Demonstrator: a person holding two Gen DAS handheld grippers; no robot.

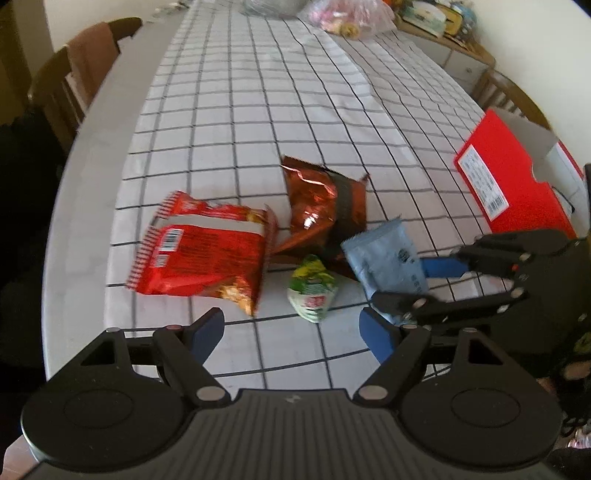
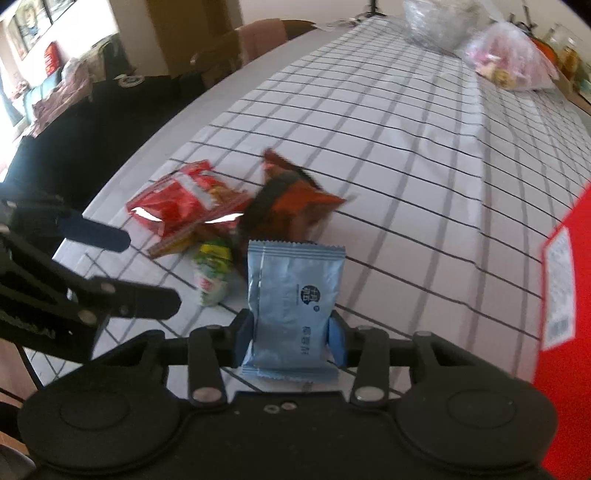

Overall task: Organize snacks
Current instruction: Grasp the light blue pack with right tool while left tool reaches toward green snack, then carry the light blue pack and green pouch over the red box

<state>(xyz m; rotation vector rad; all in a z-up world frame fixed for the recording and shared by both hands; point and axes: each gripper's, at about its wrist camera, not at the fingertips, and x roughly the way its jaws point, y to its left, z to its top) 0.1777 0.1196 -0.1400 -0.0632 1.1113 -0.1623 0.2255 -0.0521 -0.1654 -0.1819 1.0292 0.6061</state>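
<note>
My right gripper is shut on a light blue snack packet and holds it upright above the checked tablecloth; the packet also shows in the left wrist view. My left gripper is open and empty, just short of a small green and white snack. A red snack bag lies to the left and a brown foil bag lies behind. A red open box stands at the right.
The checked tablecloth covers a long table. Plastic bags of food sit at the far end. A wooden chair stands at the left edge, and a cabinet at the far right.
</note>
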